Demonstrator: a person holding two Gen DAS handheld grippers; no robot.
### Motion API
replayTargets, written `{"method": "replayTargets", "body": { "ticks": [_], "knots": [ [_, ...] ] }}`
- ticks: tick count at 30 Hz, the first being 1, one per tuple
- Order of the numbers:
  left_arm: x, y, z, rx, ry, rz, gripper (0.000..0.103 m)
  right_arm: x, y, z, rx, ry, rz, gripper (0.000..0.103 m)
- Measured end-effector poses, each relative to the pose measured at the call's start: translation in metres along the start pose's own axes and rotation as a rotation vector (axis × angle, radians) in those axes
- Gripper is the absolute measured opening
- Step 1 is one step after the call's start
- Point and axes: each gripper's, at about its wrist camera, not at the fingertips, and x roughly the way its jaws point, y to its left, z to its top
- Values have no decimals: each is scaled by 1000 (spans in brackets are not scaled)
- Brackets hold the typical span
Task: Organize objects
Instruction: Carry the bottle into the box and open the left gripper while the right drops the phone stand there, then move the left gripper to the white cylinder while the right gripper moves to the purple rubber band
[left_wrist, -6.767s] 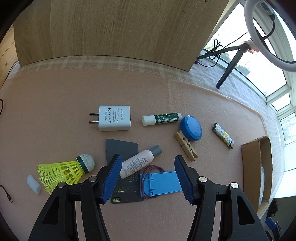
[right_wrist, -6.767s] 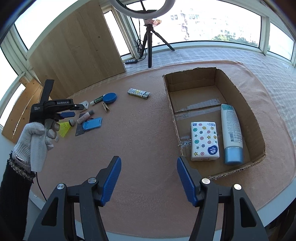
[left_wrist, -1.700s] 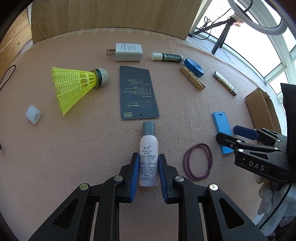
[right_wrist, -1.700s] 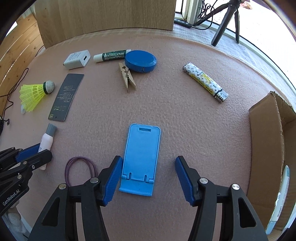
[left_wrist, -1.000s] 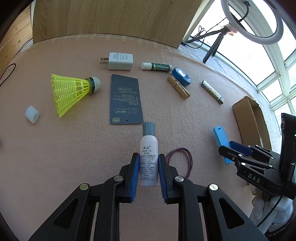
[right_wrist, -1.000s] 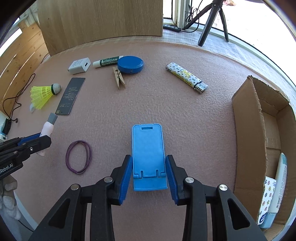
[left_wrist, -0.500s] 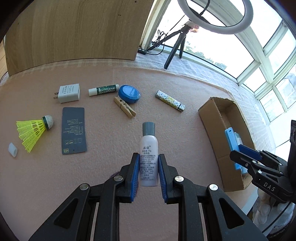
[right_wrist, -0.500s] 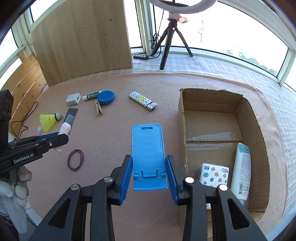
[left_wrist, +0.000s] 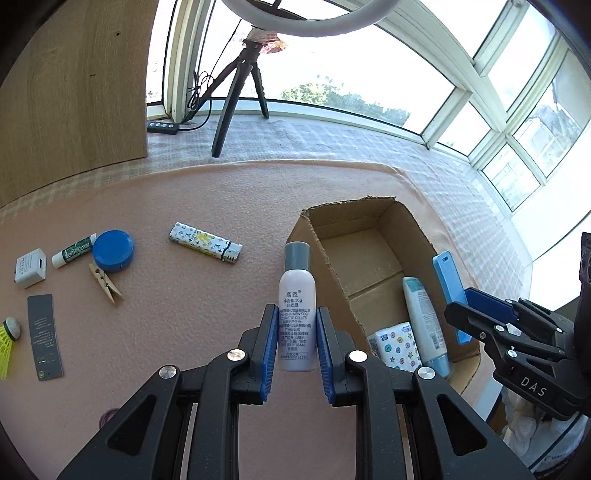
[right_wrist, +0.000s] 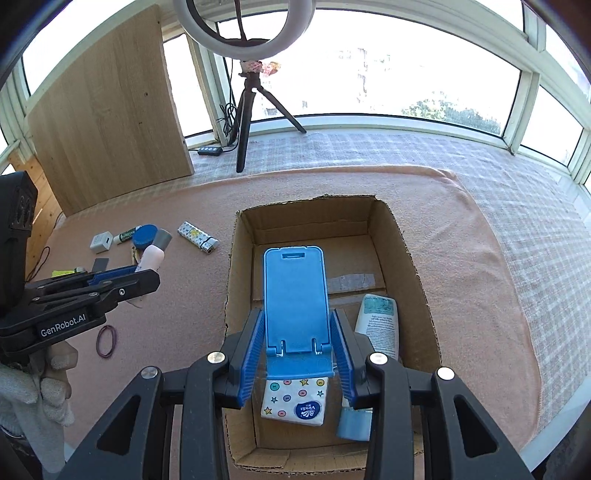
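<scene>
Both grippers have carried their loads from the cluttered surface toward the cardboard box (right_wrist: 406, 254). Right gripper (right_wrist: 297, 354) fingers clamp the blue phone stand (right_wrist: 295, 295) above the box; left gripper (left_wrist: 296, 341) fingers clamp the small bottle (left_wrist: 297, 317) beside its rim. Step in hand: transport. Next: lower, release inside.

A pale pink bottle (left_wrist: 297, 314) with a grey cap sits between blue pads (left_wrist: 269, 350) on black arms, and a bright blue phone stand (right_wrist: 295, 295) shows over a brown cardboard box (right_wrist: 413, 266). Inside the box lie a white tissue pack (right_wrist: 293, 400) dotted with coloured stars and circles and a white tube (right_wrist: 378, 325) with a light blue cap. On the salmon-pink cloth (left_wrist: 184, 192) lie a white lighter (left_wrist: 205, 247) with blue and yellow print, a blue round tin (left_wrist: 112, 251), a white charger (left_wrist: 31, 267), a dark grey card (left_wrist: 45, 338), a purple hair tie (right_wrist: 107, 339) and a yellow shuttlecock (left_wrist: 5, 345).
</scene>
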Motion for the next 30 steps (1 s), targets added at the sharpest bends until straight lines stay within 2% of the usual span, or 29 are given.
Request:
{"method": "replayTargets", "body": {
  "ticks": [10, 18, 19, 21, 22, 23, 30],
  "knots": [
    [46, -54, 31, 70, 26, 1, 22, 14, -26, 6, 14, 13, -9, 33],
    [63, -63, 43, 77, 28, 11, 22, 23, -35, 10, 16, 22, -7, 33],
    [64, -63, 45, 74, 28, 4, 23, 24, -36, 11, 14, 20, 0, 34],
    [65, -62, 48, 55, 29, 8, 55, 25, -36, 12, 11, 24, 4, 39],
    [64, -60, 49, 44, 17, 4, 56, 25, -38, 13, 22, 25, -1, 50],
    [63, -59, 50, 39, 15, 1, 56, 23, -39, 12, 33, 14, 11, 56],
    [58, -52, 49, 33, 19, 8, 56, 19, -44, 10, 59, 12, 25, 56]
  ]
}}
